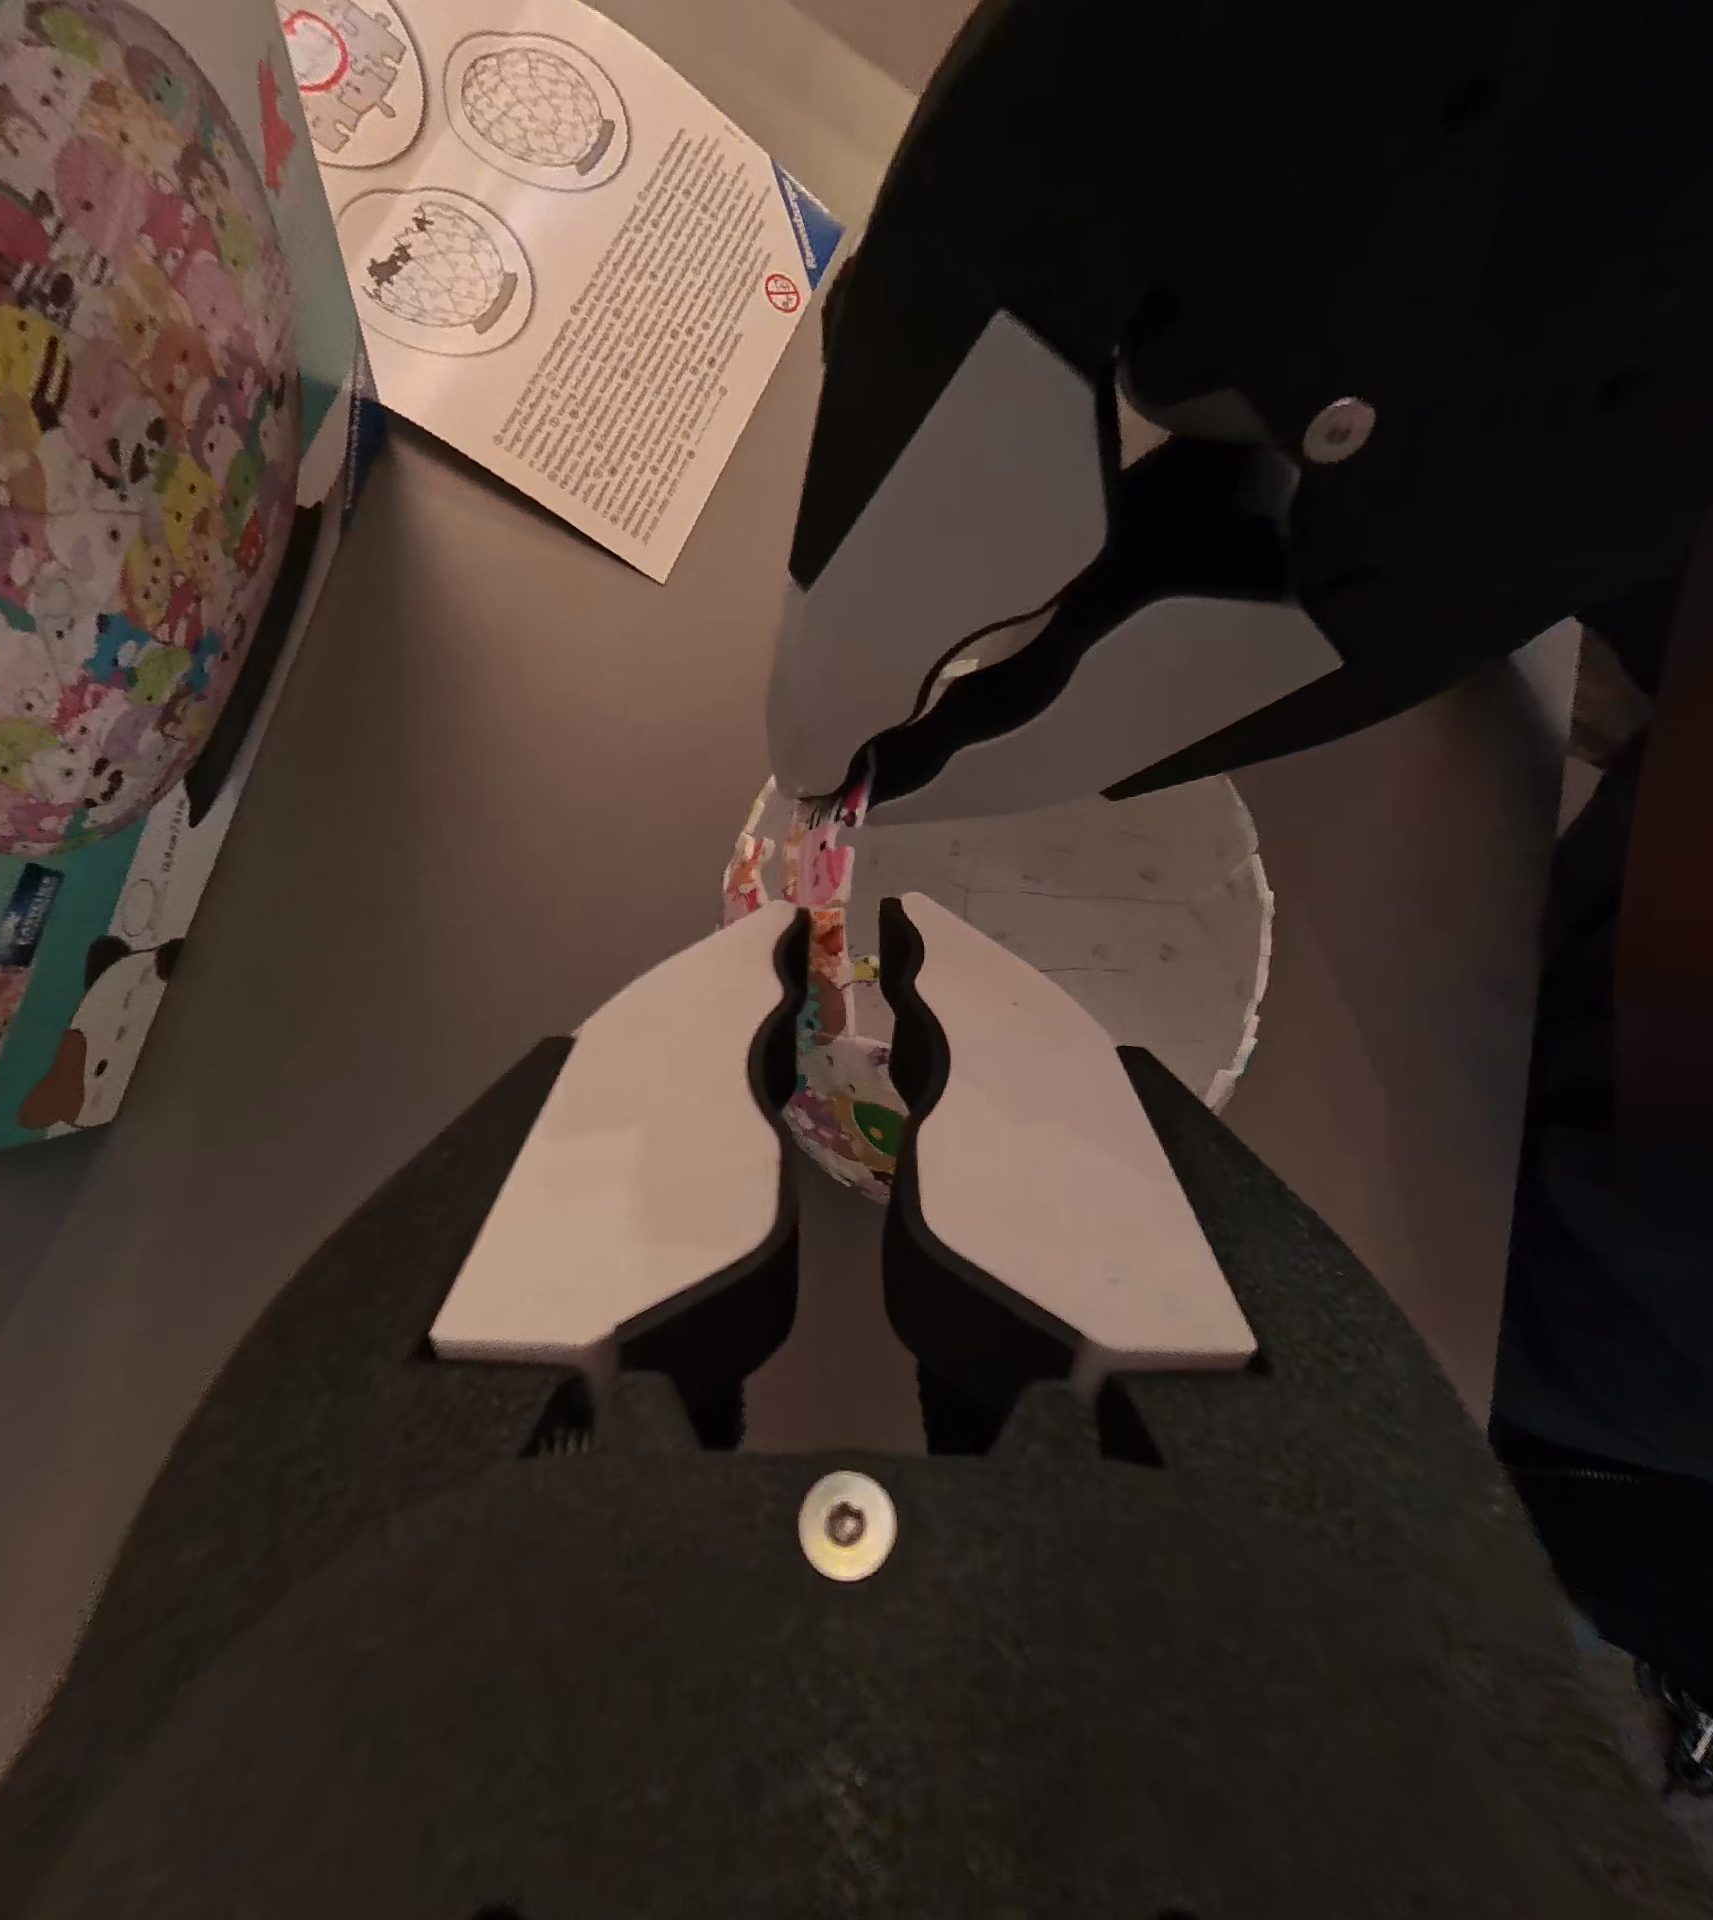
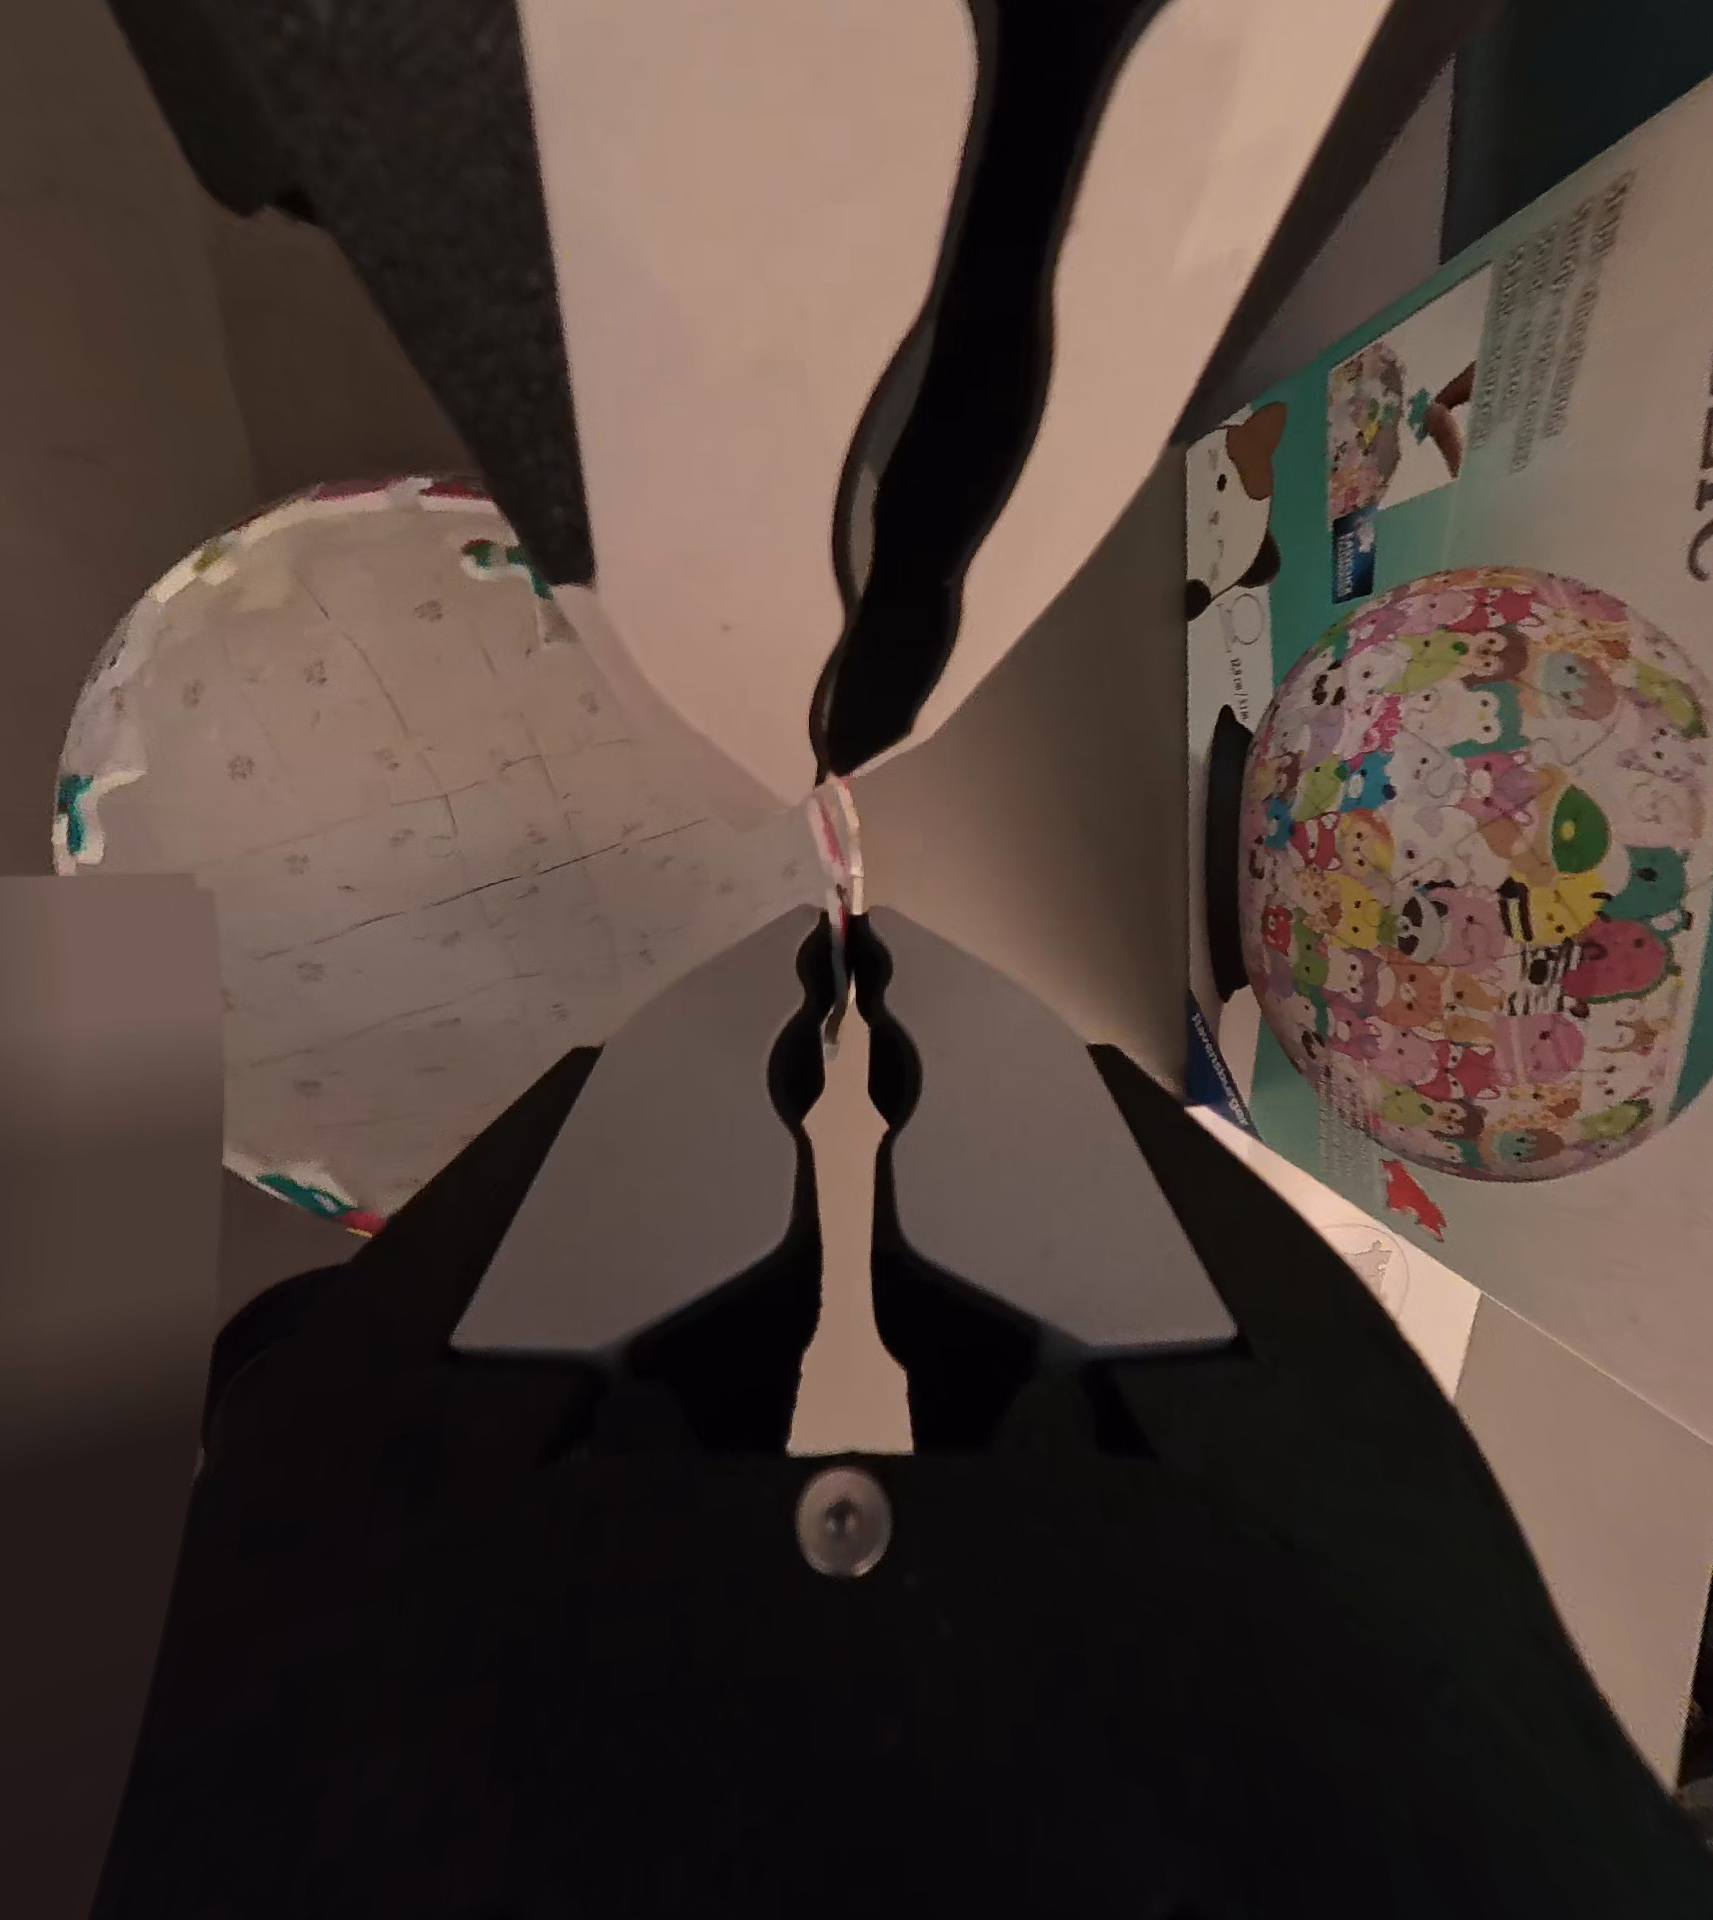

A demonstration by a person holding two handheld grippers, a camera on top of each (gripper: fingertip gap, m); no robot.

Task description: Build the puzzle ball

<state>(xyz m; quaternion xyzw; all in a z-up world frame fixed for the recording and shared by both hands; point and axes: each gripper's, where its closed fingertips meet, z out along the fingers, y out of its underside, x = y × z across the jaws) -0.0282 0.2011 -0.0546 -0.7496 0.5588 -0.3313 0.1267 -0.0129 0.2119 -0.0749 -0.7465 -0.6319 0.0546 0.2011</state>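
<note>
we note the half-built puzzle ball [image 1: 1070, 914], a bowl-shaped shell with white inner faces and a printed outside, resting on the grey table [image 1: 478, 831] near the middle of the left wrist view. the left gripper [image 1: 844, 909] has its fingers drawn close around the near-left rim of the shell; a narrow gap remains between them, and the printed wall appears to sit in that gap, so we judge it is holding the shell, though contact at the pads is not plainly shown.

the right gripper [image 2: 839, 920] is clamped on a single puzzle piece [image 2: 836, 852], held edge-on with its long axis running straight out from the fingertips. in the left wrist view that piece meets the rim just beyond the left fingertips, at the far-left edge of the shell. the two grippers stand tip to tip, almost touching.

we judge the coming move turns on this: the piece lies in line with the shell wall, and the right gripper must press it along that wall while the left steadies it.

the puzzle box [image 1: 73, 520] and instruction sheet [image 1: 571, 260] lie to the far left.
</note>
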